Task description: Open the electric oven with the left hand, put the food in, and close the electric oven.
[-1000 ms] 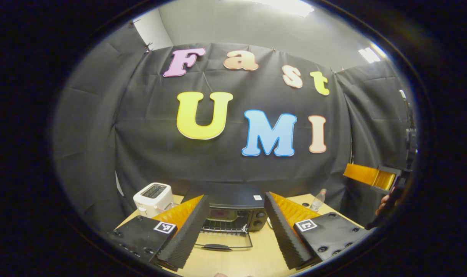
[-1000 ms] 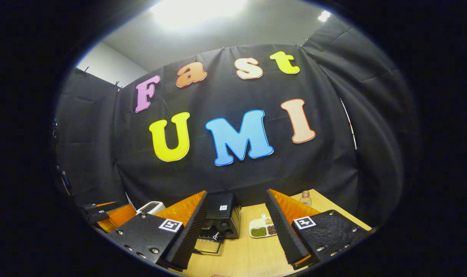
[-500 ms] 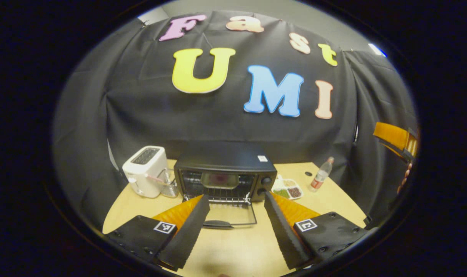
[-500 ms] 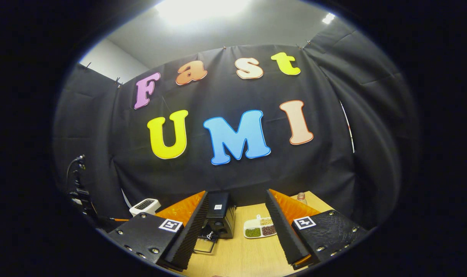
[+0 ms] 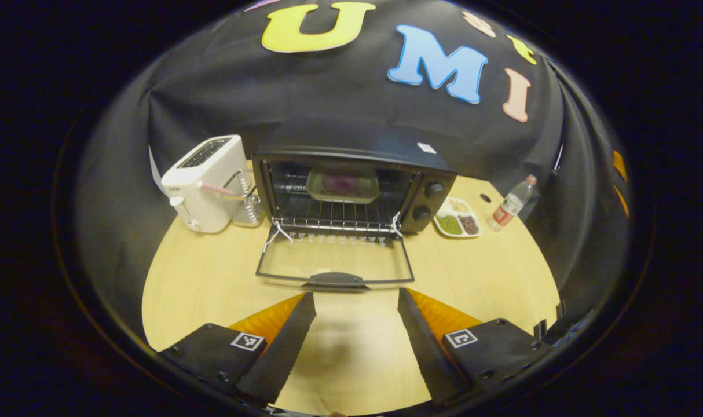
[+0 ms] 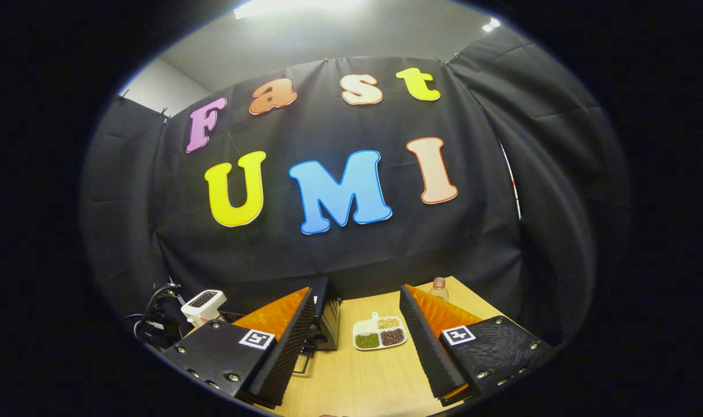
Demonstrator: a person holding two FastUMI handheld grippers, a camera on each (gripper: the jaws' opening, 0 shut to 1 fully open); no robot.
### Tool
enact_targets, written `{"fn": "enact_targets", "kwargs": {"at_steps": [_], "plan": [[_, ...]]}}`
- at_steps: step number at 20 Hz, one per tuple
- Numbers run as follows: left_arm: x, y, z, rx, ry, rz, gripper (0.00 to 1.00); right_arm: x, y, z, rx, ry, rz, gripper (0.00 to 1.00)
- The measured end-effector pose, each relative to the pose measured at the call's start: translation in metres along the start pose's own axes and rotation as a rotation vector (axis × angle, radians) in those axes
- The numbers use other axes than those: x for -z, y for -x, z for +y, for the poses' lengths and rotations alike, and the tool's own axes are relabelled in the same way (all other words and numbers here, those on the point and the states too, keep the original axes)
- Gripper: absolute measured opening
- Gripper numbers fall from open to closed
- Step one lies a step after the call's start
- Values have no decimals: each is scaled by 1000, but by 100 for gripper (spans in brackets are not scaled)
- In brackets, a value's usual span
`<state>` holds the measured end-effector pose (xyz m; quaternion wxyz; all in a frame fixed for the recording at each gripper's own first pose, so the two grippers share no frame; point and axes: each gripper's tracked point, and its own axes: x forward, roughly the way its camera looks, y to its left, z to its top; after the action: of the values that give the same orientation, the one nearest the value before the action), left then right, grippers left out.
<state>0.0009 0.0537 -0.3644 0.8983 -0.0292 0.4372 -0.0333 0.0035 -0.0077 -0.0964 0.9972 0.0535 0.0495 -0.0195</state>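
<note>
Left gripper [image 5: 356, 341]: fingers spread wide apart, holding nothing and touching nothing; bare tabletop shows between them.
Left gripper pose: held above the wooden table [image 5: 490, 278], tilted down toward it, fingers aimed at the oven's front, short of the door handle [image 5: 335, 280].
Right gripper [image 6: 357, 347]: fingers likewise wide apart, empty, touching nothing.
Right gripper pose: held low over the table, looking nearly level at the booth wall, the divided dish [image 6: 379, 335] between its fingers farther off.
Electric oven [image 5: 351, 185]: stands at the back of the table, door [image 5: 335, 262] folded down flat and open.
Food [image 5: 343, 183]: a dish with something purple sits on the rack inside the oven.
Nearby: white toaster [image 5: 204, 182] left of the oven; divided dish and water bottle [image 5: 511, 204] to its right.
</note>
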Motion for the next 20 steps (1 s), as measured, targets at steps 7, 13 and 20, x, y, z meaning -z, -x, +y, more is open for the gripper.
{"fn": "enact_targets", "kwargs": {"at_steps": [7,13,20], "plan": [[48,-54,26,-27,-46,219,98,15,-6,-16,53,-4,46,90],[63,-92,35,-32,-37,317,98,21,-11,-28,101,-7,72,90],[62,-116,35,-31,-20,357,98,24,-17,-31,127,3,93,90]]}}
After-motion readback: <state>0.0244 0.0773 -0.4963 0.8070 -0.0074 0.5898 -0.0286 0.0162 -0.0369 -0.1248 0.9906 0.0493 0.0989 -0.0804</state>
